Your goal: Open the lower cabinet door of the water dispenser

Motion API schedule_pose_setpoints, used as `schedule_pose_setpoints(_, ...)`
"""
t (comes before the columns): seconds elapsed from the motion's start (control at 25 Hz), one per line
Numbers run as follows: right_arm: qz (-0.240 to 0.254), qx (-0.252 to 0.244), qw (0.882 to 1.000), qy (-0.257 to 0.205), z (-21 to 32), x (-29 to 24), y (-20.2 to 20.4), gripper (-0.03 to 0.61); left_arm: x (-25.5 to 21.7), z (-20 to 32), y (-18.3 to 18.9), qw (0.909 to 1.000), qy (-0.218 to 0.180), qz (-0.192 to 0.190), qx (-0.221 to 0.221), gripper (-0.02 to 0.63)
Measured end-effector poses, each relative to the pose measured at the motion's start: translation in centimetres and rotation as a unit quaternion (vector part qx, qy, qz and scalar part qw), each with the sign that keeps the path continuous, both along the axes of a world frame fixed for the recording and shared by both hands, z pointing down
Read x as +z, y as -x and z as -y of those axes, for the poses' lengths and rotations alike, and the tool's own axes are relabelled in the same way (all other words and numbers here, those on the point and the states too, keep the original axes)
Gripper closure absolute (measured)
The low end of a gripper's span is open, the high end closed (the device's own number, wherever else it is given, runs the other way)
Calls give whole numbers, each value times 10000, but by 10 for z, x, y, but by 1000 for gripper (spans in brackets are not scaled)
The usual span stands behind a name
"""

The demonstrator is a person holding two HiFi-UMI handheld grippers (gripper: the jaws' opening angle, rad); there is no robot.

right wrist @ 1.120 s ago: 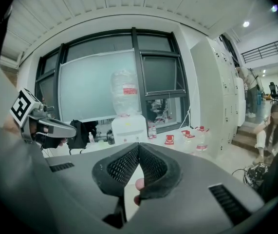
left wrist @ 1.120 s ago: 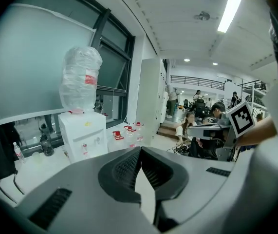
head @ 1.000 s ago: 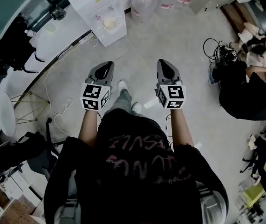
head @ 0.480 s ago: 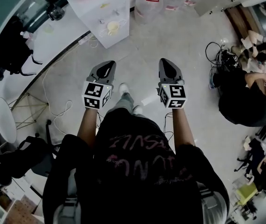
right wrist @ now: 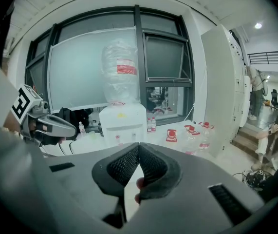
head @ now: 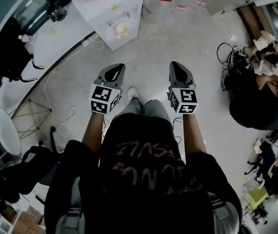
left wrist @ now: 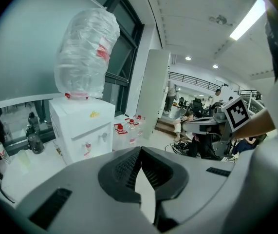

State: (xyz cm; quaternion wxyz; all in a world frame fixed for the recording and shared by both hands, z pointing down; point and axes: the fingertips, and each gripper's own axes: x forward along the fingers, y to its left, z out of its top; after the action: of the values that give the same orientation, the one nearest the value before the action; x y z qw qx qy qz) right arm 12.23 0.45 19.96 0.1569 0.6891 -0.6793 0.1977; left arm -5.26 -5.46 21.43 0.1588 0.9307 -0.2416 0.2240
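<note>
Floor (head: 177,38) w/ water dispenser (head: 110,14); L gripper (head: 114,68), R gripper (head: 177,65) closed.

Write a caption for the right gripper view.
Closed right gripper aimed toward the white water dispenser by the window.

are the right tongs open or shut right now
Shut. In the right gripper view the right tongs show both jaws meeting at the tips, nothing between them; the water dispenser stands well ahead.

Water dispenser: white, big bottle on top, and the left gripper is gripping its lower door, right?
No: the left gripper is shut on nothing, short of the water dispenser, per the left gripper view. White, with the bottle on top, is right.
</note>
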Motion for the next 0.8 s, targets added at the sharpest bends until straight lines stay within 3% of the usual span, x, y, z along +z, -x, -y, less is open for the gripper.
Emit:
schedule_pose_setpoints(0.48, 63, 177, 9997, 140, 12, 23, -6, 566, 27, 11, 3, 9996, 255, 75, -13, 601)
schedule_pose_setpoints(0.8, 79, -6, 9999, 71, 47, 38, -22, 565, 36, 43, -3, 9989, 185, 89, -415, 601)
